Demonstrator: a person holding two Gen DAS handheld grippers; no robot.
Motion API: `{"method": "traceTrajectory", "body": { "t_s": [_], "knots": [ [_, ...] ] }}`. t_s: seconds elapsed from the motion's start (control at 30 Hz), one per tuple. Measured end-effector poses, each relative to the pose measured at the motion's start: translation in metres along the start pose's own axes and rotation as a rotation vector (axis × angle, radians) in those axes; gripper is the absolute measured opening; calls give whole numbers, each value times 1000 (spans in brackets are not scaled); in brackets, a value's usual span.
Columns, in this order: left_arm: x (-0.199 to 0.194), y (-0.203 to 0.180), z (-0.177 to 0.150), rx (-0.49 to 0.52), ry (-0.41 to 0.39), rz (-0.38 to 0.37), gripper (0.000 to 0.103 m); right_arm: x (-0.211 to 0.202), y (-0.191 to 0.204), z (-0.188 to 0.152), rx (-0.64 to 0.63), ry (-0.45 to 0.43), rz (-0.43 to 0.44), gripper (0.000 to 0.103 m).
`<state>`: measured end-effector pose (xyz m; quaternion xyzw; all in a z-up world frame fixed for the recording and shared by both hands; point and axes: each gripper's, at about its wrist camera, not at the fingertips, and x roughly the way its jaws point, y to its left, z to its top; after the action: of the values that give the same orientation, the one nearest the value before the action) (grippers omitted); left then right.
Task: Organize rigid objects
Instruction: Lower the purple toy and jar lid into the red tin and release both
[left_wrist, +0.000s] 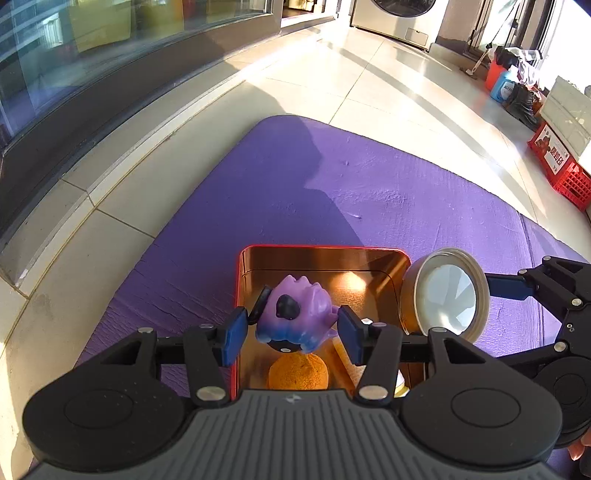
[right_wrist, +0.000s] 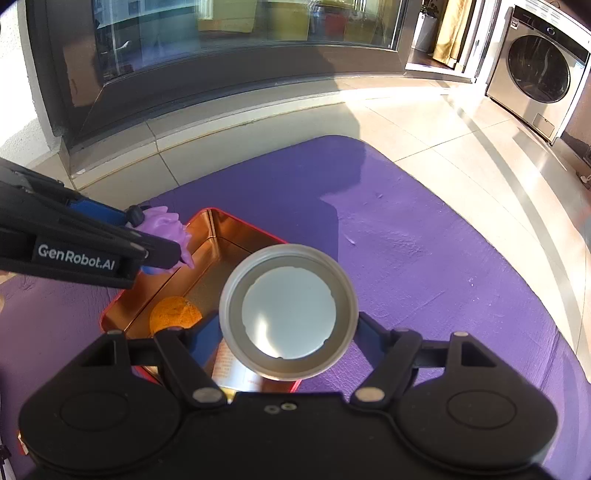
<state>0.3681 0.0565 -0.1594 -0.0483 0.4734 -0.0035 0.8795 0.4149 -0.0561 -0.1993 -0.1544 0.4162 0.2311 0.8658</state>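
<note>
My left gripper (left_wrist: 291, 326) is shut on a purple and blue toy figure (left_wrist: 295, 314), held above the open red tin box (left_wrist: 317, 254) with its copper-coloured inside. The same toy (right_wrist: 166, 229) shows over the tin's left wall (right_wrist: 199, 236) in the right wrist view, clamped by the left gripper (right_wrist: 147, 240). My right gripper (right_wrist: 288, 332) is shut on a round metal tin (right_wrist: 288, 312) with a pale inner face, held over the box's right side. That round tin (left_wrist: 448, 293) hangs just right of the box. An orange ball (left_wrist: 298, 373) lies in the box.
The box rests on a purple mat (left_wrist: 369, 192) on pale floor tiles. A dark window ledge (right_wrist: 221, 85) runs behind. A washing machine (right_wrist: 539, 70) stands at the far right. A red crate (left_wrist: 565, 173) and bottles sit by the right wall. A printed packet (right_wrist: 236, 365) lies in the box.
</note>
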Motion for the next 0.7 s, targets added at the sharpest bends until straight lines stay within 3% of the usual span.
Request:
{"method": "traceTrajectory", "body": {
  "t_s": [0.4, 0.63, 0.7],
  "knots": [
    [61, 5, 0, -13, 47, 53, 52, 66, 4, 2, -36, 62, 5, 75],
    [69, -11, -6, 69, 44, 53, 52, 68, 9, -2, -82, 40, -10, 75],
    [72, -9, -7, 35, 62, 44, 52, 67, 11, -4, -101, 31, -17, 75]
  ]
}}
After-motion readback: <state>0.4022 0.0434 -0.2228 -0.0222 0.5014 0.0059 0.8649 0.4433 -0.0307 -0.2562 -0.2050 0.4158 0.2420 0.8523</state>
